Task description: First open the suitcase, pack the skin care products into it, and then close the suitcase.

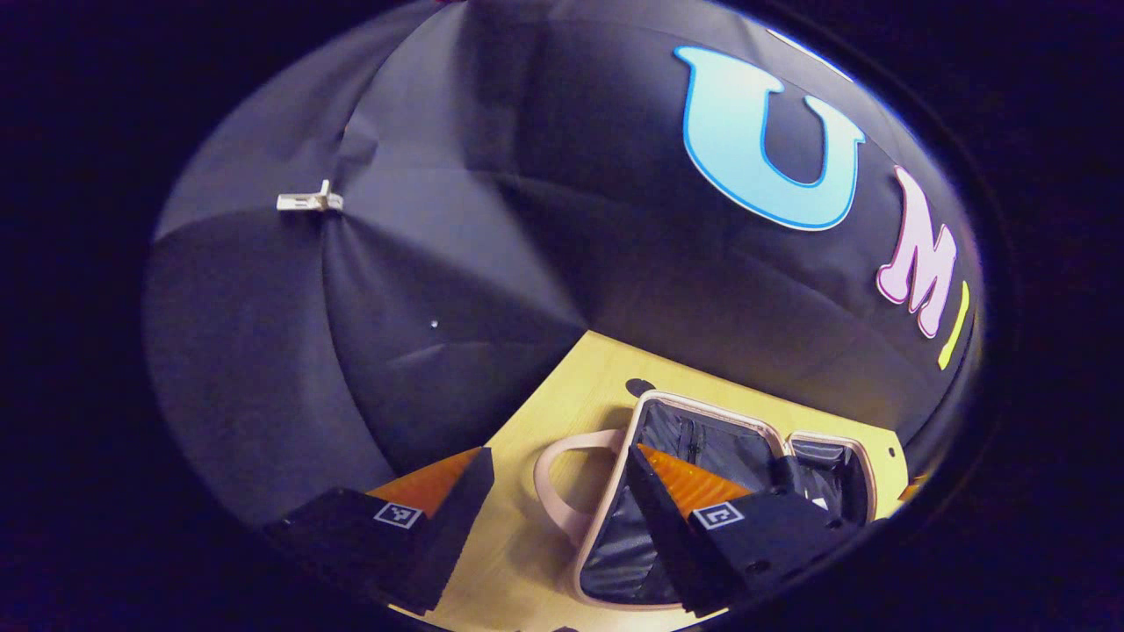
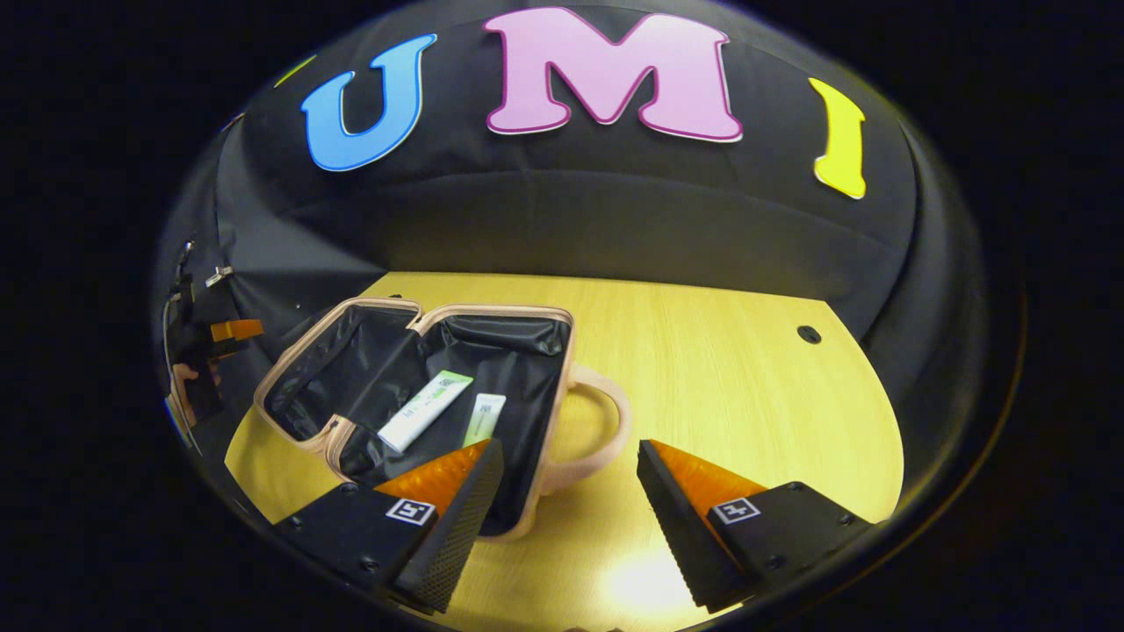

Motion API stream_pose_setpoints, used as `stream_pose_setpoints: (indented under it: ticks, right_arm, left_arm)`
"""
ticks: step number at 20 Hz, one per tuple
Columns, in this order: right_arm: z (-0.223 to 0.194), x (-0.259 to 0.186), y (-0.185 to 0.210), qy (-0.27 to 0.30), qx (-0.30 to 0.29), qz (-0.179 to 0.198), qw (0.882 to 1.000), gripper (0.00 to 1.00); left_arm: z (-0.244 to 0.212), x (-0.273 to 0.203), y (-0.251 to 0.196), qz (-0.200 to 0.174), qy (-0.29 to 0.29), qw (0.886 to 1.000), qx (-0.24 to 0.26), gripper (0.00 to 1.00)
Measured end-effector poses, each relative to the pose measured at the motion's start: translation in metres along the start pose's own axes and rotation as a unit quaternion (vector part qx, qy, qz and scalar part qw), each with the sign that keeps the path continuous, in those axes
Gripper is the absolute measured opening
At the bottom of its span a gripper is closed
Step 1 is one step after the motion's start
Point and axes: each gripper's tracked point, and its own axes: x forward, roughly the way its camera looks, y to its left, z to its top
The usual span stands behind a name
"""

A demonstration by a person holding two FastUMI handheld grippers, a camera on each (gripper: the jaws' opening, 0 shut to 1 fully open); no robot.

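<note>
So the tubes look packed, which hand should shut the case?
Probably the left. The left tool hangs open right at the open pink suitcase, straddling its near rim beside the handle. The right tool, also open, sits by the handle; two white tubes lie inside.

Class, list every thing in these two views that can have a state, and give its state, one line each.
suitcase: open, lying flat on the table
longer tube: lying inside the suitcase
shorter tube: lying inside the suitcase, beside the longer one
left gripper: open, holding nothing
right gripper: open, holding nothing, above the suitcase's handle
</note>
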Motion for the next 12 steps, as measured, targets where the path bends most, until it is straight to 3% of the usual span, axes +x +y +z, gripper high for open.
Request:
stream_pose_setpoints:
  ticks: [3,4,5,6,7,8,9,10,11,12]
  right_arm:
    - [-0.016,-0.021,-0.004,0.001,-0.036,-0.002,0.999,0.98]
    - [-0.019,-0.029,-0.005,0.0,-0.046,-0.006,0.999,0.98]
    - [-0.024,-0.033,-0.001,0.002,-0.048,-0.004,0.999,0.98]
    - [-0.033,-0.038,0.005,0.015,-0.045,0.003,0.999,0.98]
    - [-0.047,-0.044,0.014,0.043,-0.039,0.017,0.998,0.98]
    - [-0.056,-0.05,0.022,0.058,-0.038,0.027,0.997,0.98]
    - [-0.055,-0.053,0.023,0.052,-0.044,0.026,0.997,0.99]
    - [-0.052,-0.054,0.021,0.043,-0.055,0.021,0.997,0.98]
    - [-0.053,-0.055,0.017,0.043,-0.062,0.017,0.997,0.98]
    - [-0.055,-0.055,0.016,0.049,-0.057,0.017,0.997,0.98]
  left_arm:
    - [-0.018,0.039,0.016,-0.012,0.038,0.999,-0.02,0.94]
    - [-0.025,0.047,0.016,-0.026,0.057,0.997,-0.036,0.88]
    - [-0.031,0.054,0.018,-0.035,0.074,0.995,-0.051,0.93]
    - [-0.038,0.062,0.019,-0.047,0.096,0.992,-0.062,0.93]
    - [-0.052,0.068,0.03,-0.044,0.141,0.987,-0.065,0.86]
    - [-0.06,0.071,0.027,-0.053,0.163,0.983,-0.062,0.9]
    - [-0.07,0.076,0.026,-0.06,0.18,0.98,-0.06,0.75]
    - [-0.074,0.078,0.022,-0.07,0.19,0.977,-0.061,0.69]
    - [-0.07,0.082,0.015,-0.079,0.182,0.978,-0.071,0.44]
    - [-0.065,0.083,0.011,-0.086,0.17,0.978,-0.08,0.28]
